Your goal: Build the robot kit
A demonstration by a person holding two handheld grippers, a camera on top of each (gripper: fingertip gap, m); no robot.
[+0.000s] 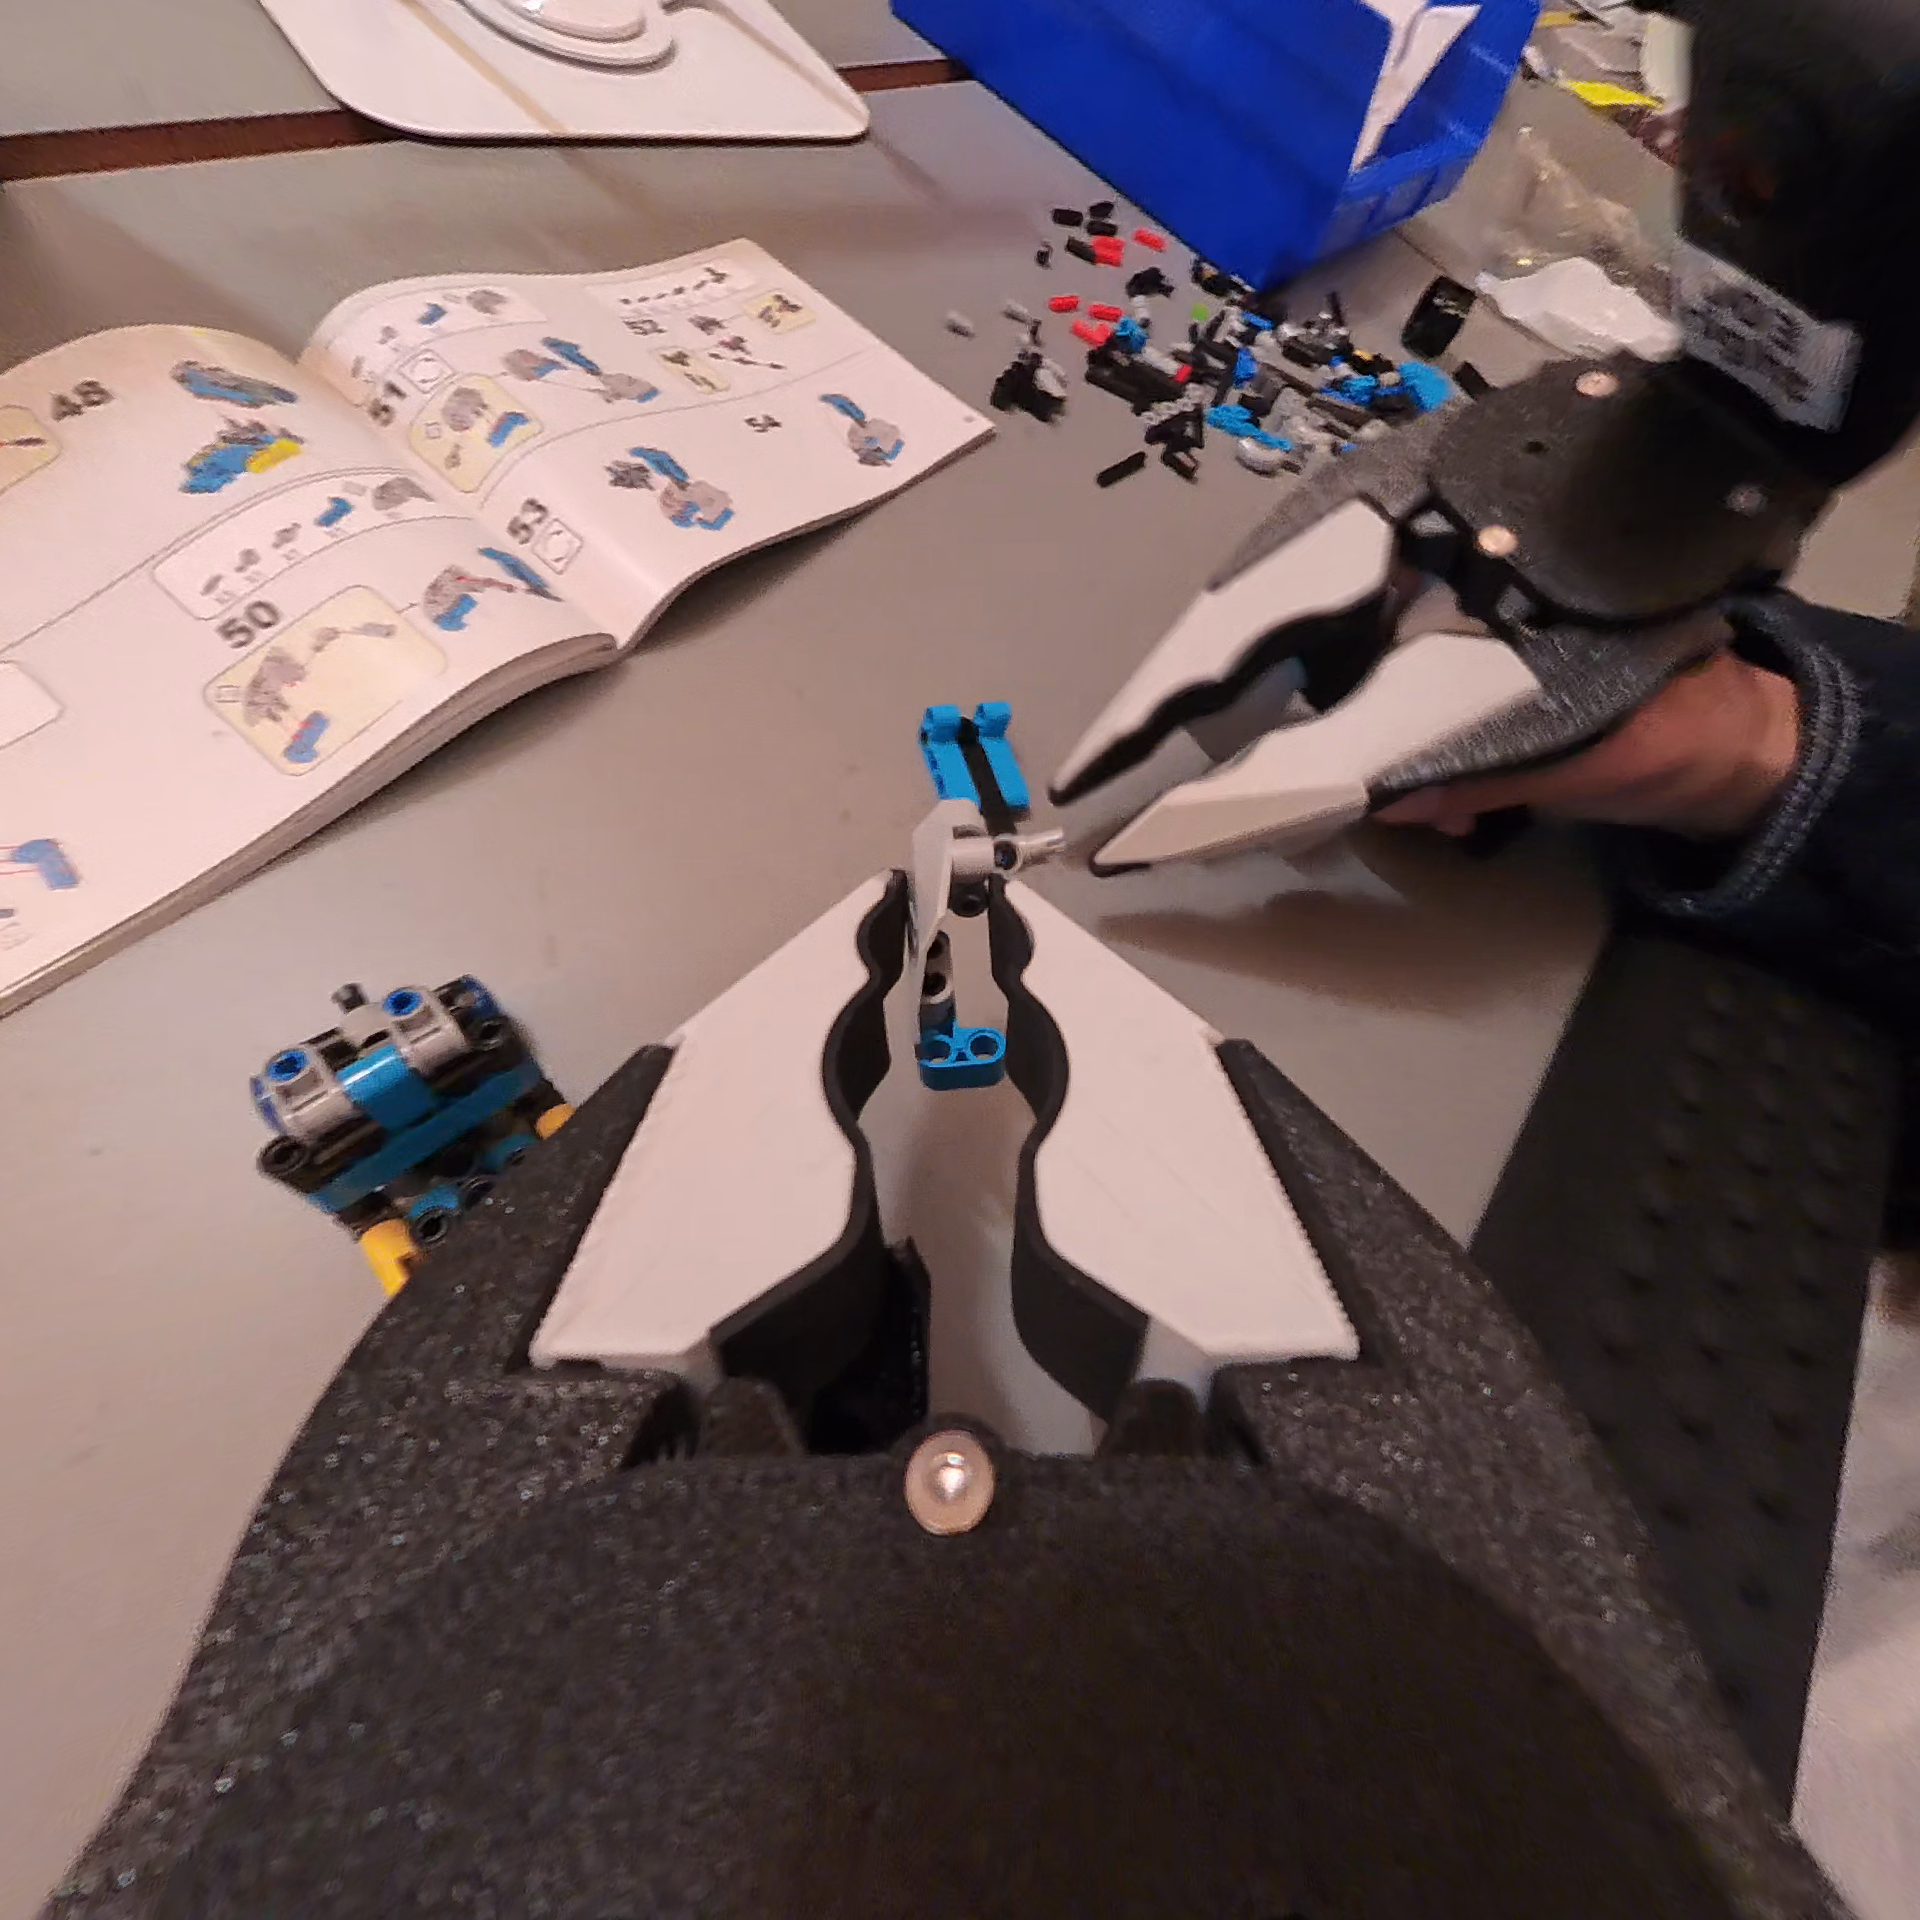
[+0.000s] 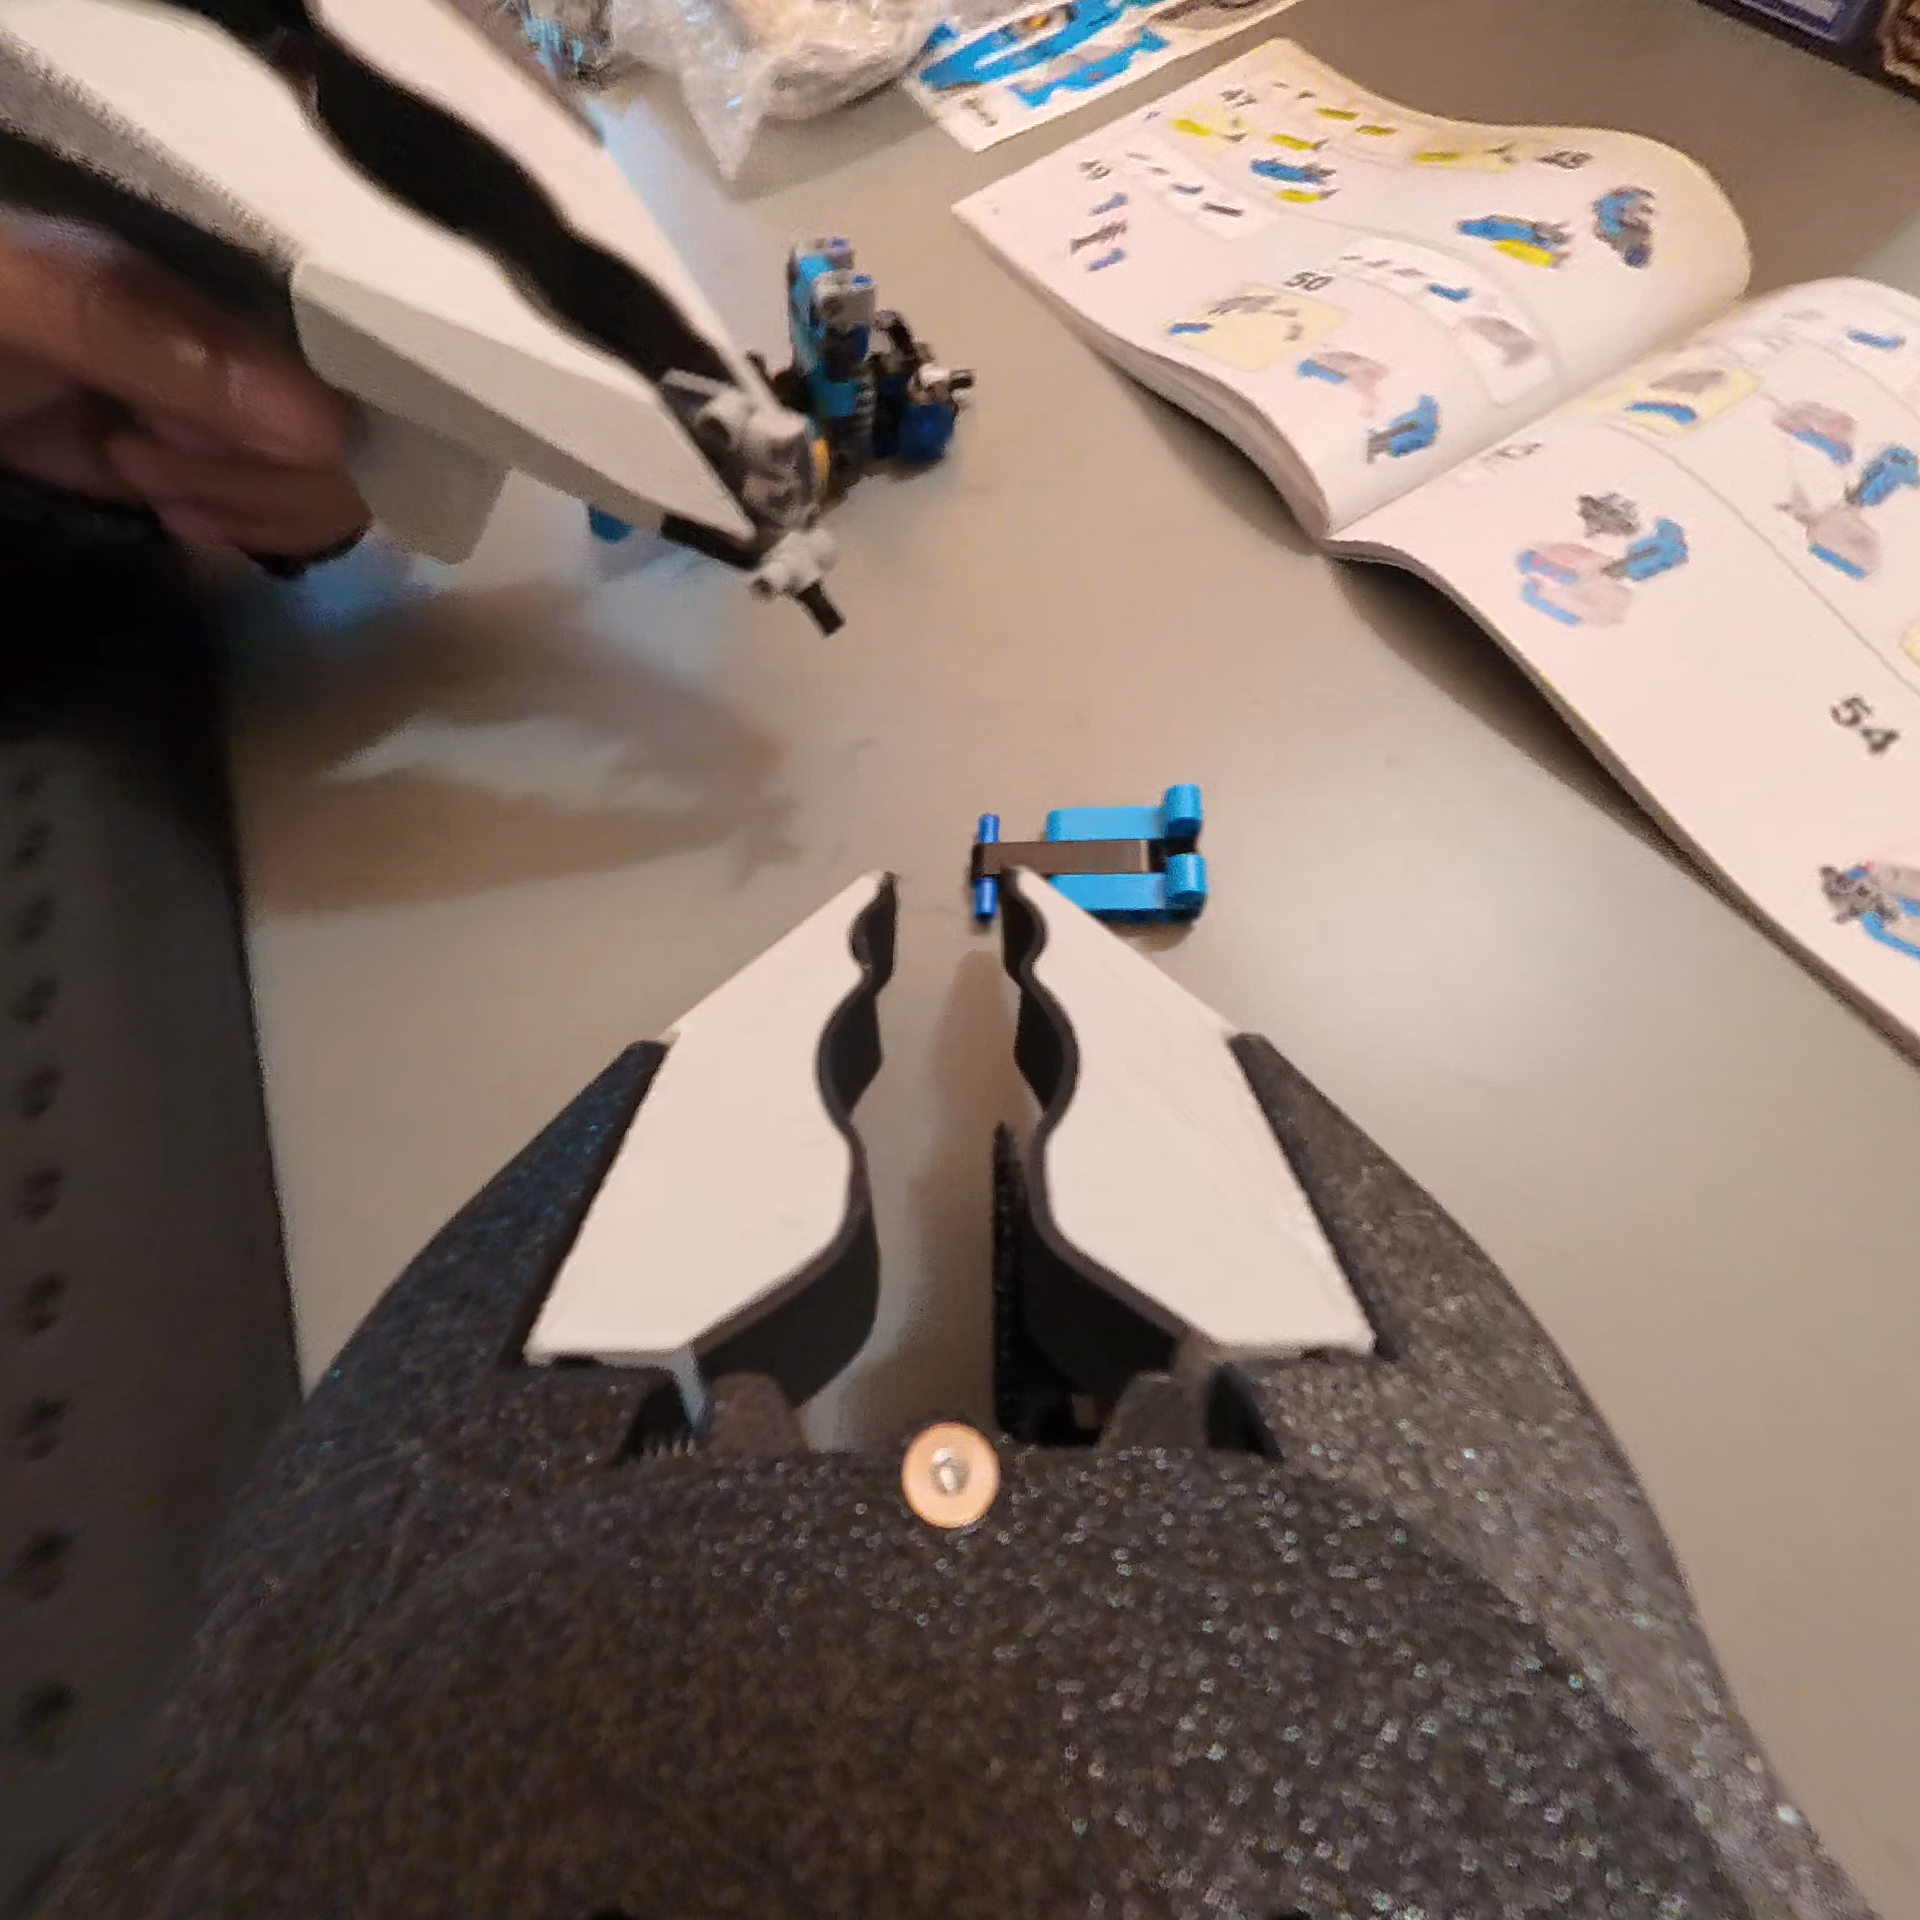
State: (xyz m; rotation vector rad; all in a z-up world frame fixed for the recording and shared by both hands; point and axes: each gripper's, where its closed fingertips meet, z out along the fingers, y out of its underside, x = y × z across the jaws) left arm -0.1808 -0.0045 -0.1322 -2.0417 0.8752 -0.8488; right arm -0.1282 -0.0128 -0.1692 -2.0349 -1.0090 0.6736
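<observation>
My left gripper is shut on a small grey, white and blue brick assembly and holds it above the grey table. A short grey pin on the assembly points at my right gripper, whose tips are right beside it. In the right wrist view, my right gripper is slightly open and empty, low over the table. A blue and black brick piece lies just beyond its right fingertip and also shows in the left wrist view. The left gripper with its assembly shows at the upper left there.
A blue, black and grey vehicle build stands left of my left gripper. An open instruction booklet lies behind it. Loose small parts lie by a blue bin. A black studded mat runs along the table edge. A white tray lies at the back. Some 7 cm of space lies between my two pairs of fingers.
</observation>
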